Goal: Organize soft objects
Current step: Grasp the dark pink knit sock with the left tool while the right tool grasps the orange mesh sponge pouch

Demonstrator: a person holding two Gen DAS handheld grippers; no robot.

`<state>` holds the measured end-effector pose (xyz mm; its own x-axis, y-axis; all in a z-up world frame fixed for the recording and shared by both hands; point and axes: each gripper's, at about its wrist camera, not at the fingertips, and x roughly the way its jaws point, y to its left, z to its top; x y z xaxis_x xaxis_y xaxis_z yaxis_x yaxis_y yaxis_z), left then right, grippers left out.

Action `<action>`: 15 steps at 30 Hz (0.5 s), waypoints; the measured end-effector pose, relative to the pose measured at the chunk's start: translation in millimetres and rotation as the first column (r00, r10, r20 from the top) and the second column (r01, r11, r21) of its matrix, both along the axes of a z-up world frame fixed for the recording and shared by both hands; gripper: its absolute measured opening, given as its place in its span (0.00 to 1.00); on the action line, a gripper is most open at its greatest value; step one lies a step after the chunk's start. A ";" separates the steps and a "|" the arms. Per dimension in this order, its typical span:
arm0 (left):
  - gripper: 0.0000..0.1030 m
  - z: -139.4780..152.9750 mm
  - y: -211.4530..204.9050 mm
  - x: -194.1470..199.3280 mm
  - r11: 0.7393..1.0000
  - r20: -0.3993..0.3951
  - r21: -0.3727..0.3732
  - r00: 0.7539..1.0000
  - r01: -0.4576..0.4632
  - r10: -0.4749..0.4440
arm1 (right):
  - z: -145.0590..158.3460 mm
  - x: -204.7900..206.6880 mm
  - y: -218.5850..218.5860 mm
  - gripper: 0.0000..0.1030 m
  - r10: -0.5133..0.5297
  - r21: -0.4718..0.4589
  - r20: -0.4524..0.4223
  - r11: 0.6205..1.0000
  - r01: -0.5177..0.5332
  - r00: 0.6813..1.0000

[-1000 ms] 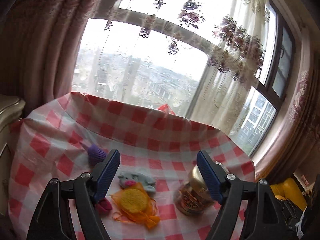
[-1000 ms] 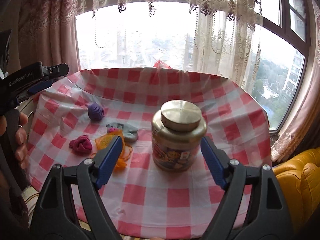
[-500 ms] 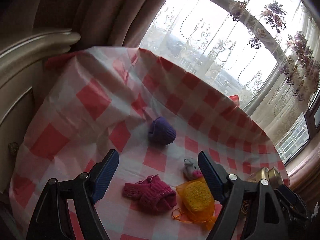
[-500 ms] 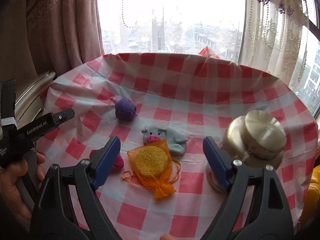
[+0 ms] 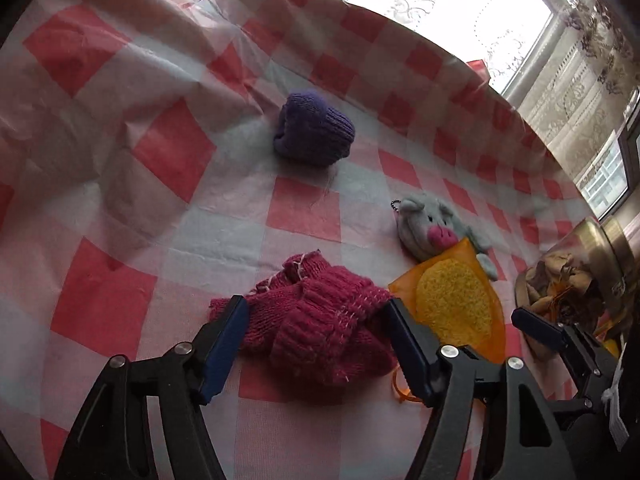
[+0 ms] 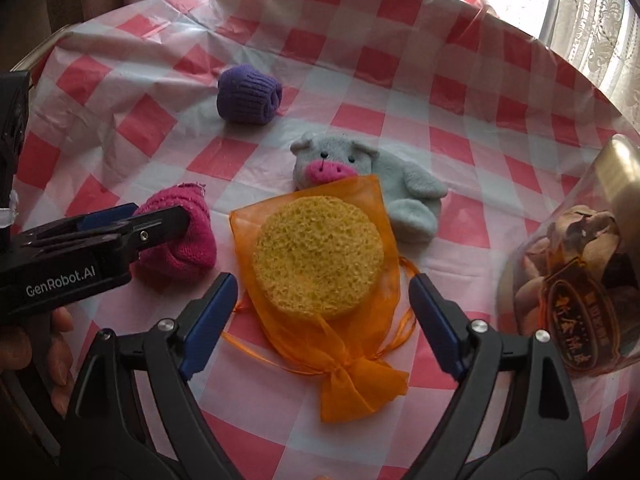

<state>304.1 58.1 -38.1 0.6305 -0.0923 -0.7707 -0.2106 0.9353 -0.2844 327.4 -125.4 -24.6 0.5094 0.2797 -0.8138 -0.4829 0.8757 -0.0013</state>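
Observation:
A pink knitted sock [image 5: 316, 320] lies crumpled on the checked tablecloth [image 5: 172, 152]. My left gripper [image 5: 316, 314] straddles it, jaws closing, pads at the sock's two sides without visibly squeezing it. In the right wrist view one of its fingers [image 6: 160, 226] lies across the same pink sock [image 6: 188, 240]. My right gripper [image 6: 322, 280] is low over an orange mesh bag [image 6: 352, 364] holding a yellow sponge [image 6: 320, 256]. Its jaws are opening and the pads stand clear of the bag on both sides.
A rolled purple sock [image 6: 248, 94] lies further back. A grey plush pig [image 6: 352, 164] sits just behind the bag, its chin under the bag's edge. A clear jar with a gold lid [image 6: 580, 280] stands at the right. A hand [image 6: 24, 344] grips the left tool.
Both grippers came down close to the table. The left one swung onto the pink sock and narrowed. The right one moved left from the jar to the sponge bag.

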 end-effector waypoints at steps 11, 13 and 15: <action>0.28 7.0 -5.0 -11.9 0.995 0.028 0.096 1.000 -0.003 0.001 | -20.5 13.2 1.2 0.92 -0.045 0.033 -0.045 0.998 0.046 0.998; 0.27 9.2 -3.3 -13.8 0.996 0.041 0.087 0.999 -0.017 0.013 | -20.6 13.8 1.4 0.94 -0.052 0.037 -0.038 0.998 0.053 0.998; 0.27 10.2 -1.2 -14.3 0.997 0.051 0.070 0.999 -0.024 0.020 | -20.8 13.6 2.0 0.94 -0.055 0.045 -0.037 0.997 0.057 0.998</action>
